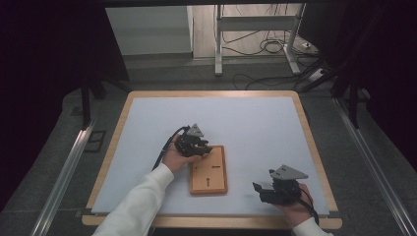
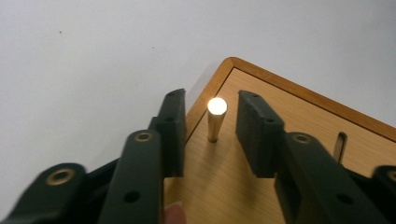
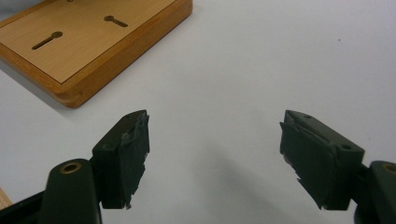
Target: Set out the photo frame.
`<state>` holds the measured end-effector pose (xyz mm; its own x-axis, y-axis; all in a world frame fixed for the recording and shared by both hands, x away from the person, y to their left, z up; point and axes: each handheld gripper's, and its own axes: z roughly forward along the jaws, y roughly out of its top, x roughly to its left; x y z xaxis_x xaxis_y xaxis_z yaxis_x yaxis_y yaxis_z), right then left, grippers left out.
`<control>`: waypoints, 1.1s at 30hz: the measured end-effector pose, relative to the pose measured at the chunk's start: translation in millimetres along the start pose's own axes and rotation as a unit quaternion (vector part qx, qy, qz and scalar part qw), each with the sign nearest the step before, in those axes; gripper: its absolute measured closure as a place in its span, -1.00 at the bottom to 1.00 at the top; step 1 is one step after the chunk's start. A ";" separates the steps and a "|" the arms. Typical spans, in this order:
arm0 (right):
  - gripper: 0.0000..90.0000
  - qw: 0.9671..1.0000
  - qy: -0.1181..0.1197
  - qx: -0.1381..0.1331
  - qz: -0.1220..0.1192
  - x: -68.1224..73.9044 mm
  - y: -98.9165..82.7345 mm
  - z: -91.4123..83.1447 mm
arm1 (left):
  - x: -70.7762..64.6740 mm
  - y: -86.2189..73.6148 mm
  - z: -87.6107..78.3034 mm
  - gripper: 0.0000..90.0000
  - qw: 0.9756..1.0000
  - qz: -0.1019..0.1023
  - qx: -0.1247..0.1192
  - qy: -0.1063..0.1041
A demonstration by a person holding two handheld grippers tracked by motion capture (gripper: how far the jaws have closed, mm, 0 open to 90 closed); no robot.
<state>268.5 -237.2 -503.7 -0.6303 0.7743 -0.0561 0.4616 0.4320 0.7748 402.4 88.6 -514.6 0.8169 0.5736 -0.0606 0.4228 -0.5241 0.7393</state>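
Observation:
A wooden board point(image 1: 209, 177) with keyhole slots point(image 3: 46, 40) lies flat on the white mat point(image 1: 246, 128). A short brass peg point(image 2: 215, 119) stands upright near a corner of the board point(image 2: 280, 140). My left gripper point(image 1: 204, 147) hovers over the board's far left corner. In the left gripper view its jaws point(image 2: 213, 95) stand on either side of the peg with a gap on both sides, so they are open. My right gripper point(image 1: 258, 189) rests low on the mat to the right of the board, and its open jaws point(image 3: 215, 116) hold nothing.
The mat sits on a wood-rimmed table point(image 1: 314, 147). Beyond the far edge are a metal stand point(image 1: 219, 44) and loose cables point(image 1: 265, 46) on the floor. Metal rails point(image 1: 64, 172) run along both sides of the table.

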 end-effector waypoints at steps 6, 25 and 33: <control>-0.46 1.000 0.000 0.000 0.000 0.0 0.0 -0.5 | 1.9 -0.8 3.0 0.73 1.000 -0.006 -0.001 -0.002; -0.51 1.000 0.011 0.000 -0.022 9.4 2.6 2.4 | 7.3 -0.8 3.3 0.87 0.999 -0.025 0.005 -0.030; -0.57 0.999 0.040 -0.011 -0.032 19.2 6.6 3.2 | 8.9 0.4 3.3 0.87 0.999 -0.032 0.009 -0.036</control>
<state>261.5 -217.9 -501.7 -0.7066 0.7054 -0.0561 0.4054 0.4685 0.7850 411.1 91.4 -517.1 0.8134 0.5603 -0.1567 0.4825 -0.4991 0.7198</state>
